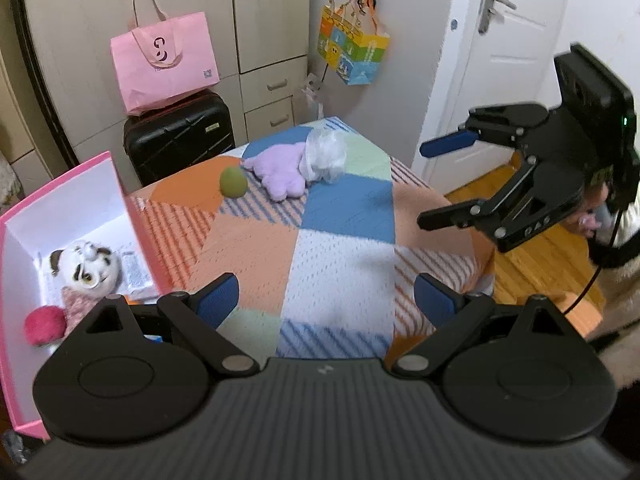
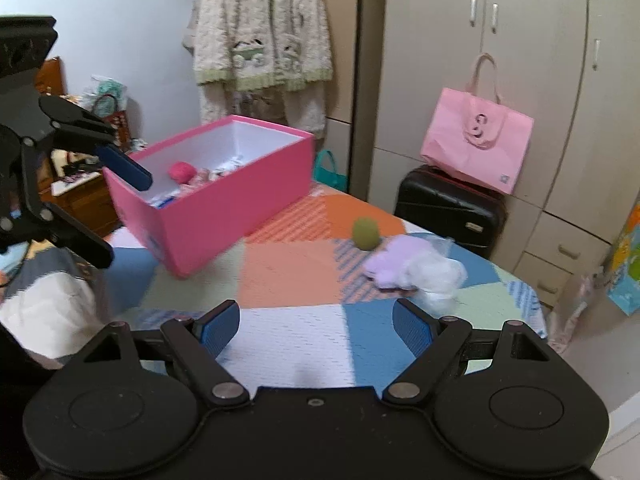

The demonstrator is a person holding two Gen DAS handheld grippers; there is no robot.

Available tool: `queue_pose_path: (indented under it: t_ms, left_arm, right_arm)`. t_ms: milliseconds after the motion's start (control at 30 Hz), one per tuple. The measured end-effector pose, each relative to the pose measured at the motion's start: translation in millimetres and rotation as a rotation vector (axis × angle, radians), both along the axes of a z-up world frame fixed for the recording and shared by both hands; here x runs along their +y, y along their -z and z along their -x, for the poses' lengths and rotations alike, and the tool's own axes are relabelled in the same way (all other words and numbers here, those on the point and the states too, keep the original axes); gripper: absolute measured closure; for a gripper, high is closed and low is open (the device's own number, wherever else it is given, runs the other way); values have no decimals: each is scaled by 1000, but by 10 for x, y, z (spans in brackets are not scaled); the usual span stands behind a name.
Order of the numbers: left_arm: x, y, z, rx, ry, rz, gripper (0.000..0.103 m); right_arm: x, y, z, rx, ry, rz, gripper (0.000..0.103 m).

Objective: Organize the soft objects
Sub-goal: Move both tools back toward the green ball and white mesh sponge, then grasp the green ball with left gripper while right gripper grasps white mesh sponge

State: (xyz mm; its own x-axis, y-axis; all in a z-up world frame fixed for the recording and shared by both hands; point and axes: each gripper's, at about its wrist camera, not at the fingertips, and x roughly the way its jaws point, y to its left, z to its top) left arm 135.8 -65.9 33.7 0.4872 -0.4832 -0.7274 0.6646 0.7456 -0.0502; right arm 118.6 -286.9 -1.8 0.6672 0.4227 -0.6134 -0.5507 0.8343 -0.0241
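A pink box [image 1: 80,184] [image 2: 224,216] stands open at the left of the patchwork-covered table [image 1: 340,248]. In it lie a panda-faced plush [image 1: 90,268] and a pink pom ball [image 1: 42,326] [image 2: 181,171]. At the table's far end, a green ball [image 1: 233,182] [image 2: 365,233] rests beside a purple plush [image 1: 280,172] [image 2: 396,260], which touches a white fluffy bundle [image 1: 326,156] [image 2: 436,276]. My left gripper [image 1: 326,300] [image 2: 120,212] hovers open over the near cloth, close to the box. My right gripper [image 2: 316,324] [image 1: 436,182] is open above the table's right edge, holding nothing.
Beyond the table, a black suitcase [image 1: 180,136] [image 2: 448,204] carries a pink tote bag [image 1: 164,60] [image 2: 476,148] against the wardrobe. A colourful bag [image 1: 352,48] hangs on the wall near a white door [image 1: 500,40]. Wooden floor [image 1: 540,264] lies to the right. A fluffy cardigan [image 2: 260,40] hangs behind the box.
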Motion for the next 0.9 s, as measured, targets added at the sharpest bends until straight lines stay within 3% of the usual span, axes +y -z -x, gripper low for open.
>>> queue_pose_path:
  t_ms: [500,667,900]
  left_arm:
    - [-293,356,-776,-22,-213,234,10]
    - [-402,520,-1000,-114,-311,197,11]
    - [-522,810,-1351,-156,-409,188,17]
  right_arm:
    - [-524,405,-826,-6,166,-187,16]
    - [-546,569,-1155,5,207,-210,16]
    - [-510,815,-1413,40,193,-222,17]
